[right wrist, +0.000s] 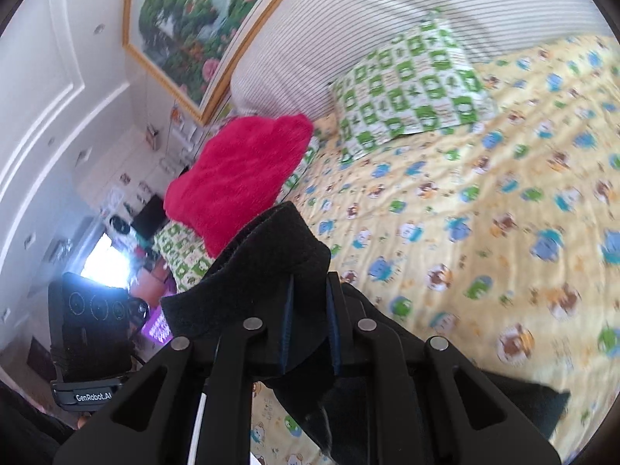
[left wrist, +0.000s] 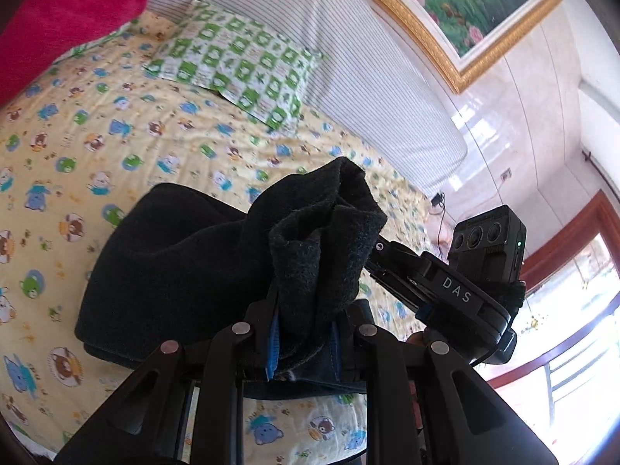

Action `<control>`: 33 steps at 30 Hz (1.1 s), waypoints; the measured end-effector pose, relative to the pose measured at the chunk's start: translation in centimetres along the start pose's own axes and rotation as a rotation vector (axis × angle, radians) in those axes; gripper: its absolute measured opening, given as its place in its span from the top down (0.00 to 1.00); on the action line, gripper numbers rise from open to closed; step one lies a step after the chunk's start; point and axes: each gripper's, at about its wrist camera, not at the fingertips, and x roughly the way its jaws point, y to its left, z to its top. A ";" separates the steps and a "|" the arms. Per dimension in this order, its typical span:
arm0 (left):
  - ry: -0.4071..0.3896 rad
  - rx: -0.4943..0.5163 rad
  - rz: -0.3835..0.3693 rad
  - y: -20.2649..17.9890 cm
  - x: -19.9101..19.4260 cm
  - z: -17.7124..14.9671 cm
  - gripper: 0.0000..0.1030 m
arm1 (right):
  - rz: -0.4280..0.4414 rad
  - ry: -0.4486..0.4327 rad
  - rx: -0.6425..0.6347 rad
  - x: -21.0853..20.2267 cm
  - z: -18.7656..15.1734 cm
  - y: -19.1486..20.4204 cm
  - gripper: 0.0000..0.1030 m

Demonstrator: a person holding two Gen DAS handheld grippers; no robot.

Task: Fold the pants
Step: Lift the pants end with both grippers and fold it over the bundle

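Black fleece pants [left wrist: 174,271] lie partly folded on the yellow cartoon bedsheet [left wrist: 97,135], one end lifted off it. My left gripper [left wrist: 304,329] is shut on a bunched edge of that dark cloth, which rises between its blue-padded fingers [left wrist: 273,345]. In the left wrist view the other gripper's black body [left wrist: 457,294] reaches in from the right to the same bunch. My right gripper [right wrist: 310,325] is shut on black pants fabric [right wrist: 271,263] too, held above the sheet [right wrist: 465,213]. The left gripper's body [right wrist: 89,329] shows at the lower left of the right wrist view.
A green-and-white checked pillow [left wrist: 236,62] lies at the striped headboard [left wrist: 348,58]. A red plush blanket [right wrist: 240,178] is heaped at the bed's side. A gold-framed flower painting [left wrist: 465,7] hangs above. A window with a red frame [left wrist: 573,271] is on the right.
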 end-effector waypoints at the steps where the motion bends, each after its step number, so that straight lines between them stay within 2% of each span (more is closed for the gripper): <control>1: 0.005 0.004 0.001 -0.1 0.2 0.0 0.81 | 0.000 -0.008 0.008 -0.4 -0.3 -0.2 0.84; 16: 0.051 0.098 -0.030 -3.5 1.5 -1.0 0.81 | -0.002 -0.115 0.061 -5.3 -1.6 -1.7 0.85; 23: 0.107 0.164 0.002 -4.8 4.3 -2.8 0.81 | -0.031 -0.133 0.114 -6.7 -3.2 -3.8 0.85; 28: 0.140 0.172 0.026 -4.6 5.8 -3.6 0.81 | -0.071 -0.133 0.131 -6.9 -4.3 -5.0 0.85; 33: 0.149 0.193 0.045 -4.7 6.7 -4.2 0.73 | -0.101 -0.163 0.146 -8.2 -5.3 -5.6 0.84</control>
